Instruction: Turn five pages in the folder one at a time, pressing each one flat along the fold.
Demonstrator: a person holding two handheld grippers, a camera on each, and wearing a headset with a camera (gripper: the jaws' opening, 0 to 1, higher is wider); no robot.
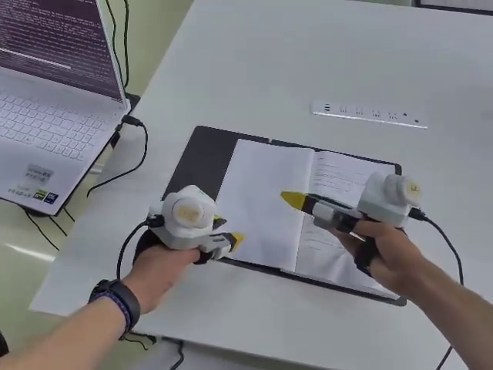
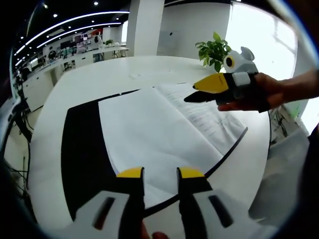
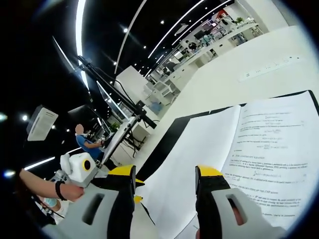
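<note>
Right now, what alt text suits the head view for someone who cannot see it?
Two hand-held grippers are held over an open folder on a table: the left gripper at its near left edge, the right gripper above the right page. A laptop and a power strip lie beyond.

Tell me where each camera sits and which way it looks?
Head view: on the person's head, facing down at the folder; forearms, left gripper, right gripper show.
Left gripper view: on that gripper, facing across the folder toward the right gripper; own jaws show.
Right gripper view: on that gripper, facing the left gripper; own jaws show.
All three share the folder.
</note>
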